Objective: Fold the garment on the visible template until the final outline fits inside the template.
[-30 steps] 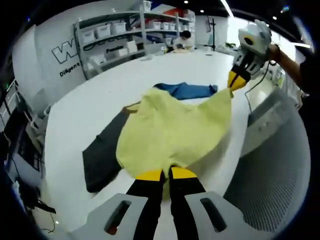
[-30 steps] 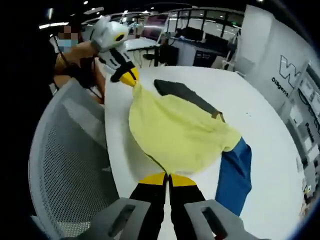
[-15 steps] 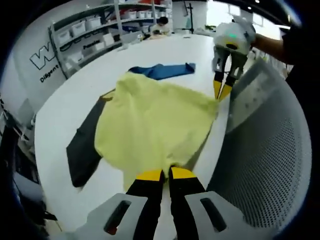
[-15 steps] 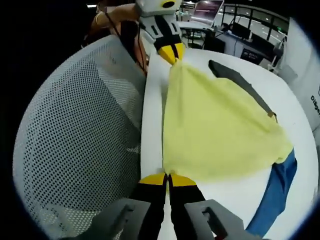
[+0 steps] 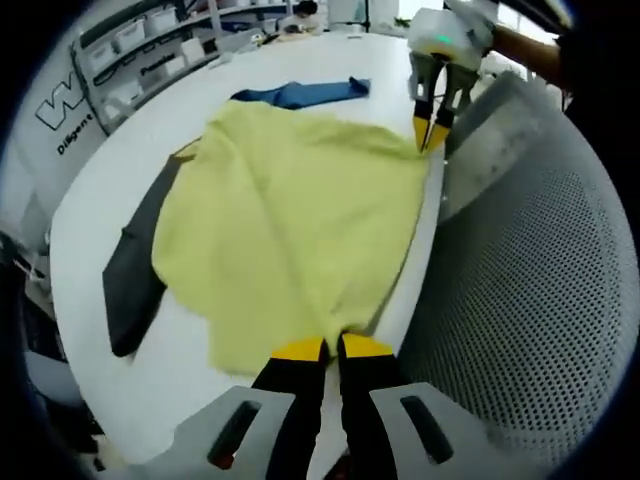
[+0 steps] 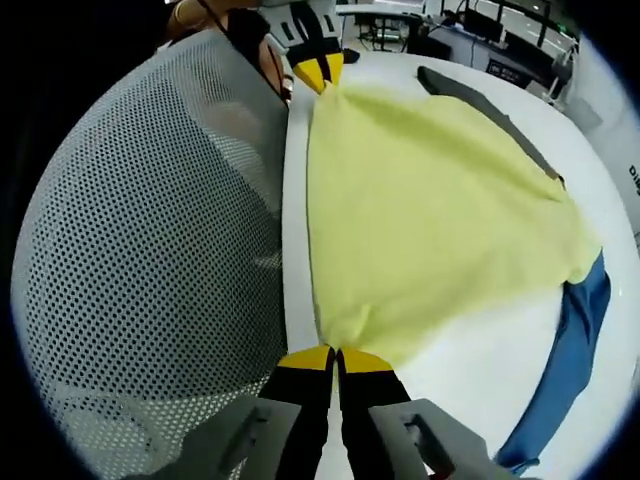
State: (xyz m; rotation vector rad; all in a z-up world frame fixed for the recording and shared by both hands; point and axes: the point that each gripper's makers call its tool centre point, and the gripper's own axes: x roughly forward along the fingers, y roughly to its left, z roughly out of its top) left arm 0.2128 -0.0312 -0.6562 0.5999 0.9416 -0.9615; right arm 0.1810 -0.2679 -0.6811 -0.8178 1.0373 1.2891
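Matt yellow cloth garment (image 5: 290, 220), smooth glossy white table (image 5: 110, 190), perforated mesh chair back (image 6: 150, 250)

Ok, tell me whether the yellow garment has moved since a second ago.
Yes. The yellow garment has been pulled toward the table's near edge, by the mesh chair, and spread flatter, covering more of the dark template.

Bright even overhead light, soft shadows, strong fisheye bending at edges, slight blur
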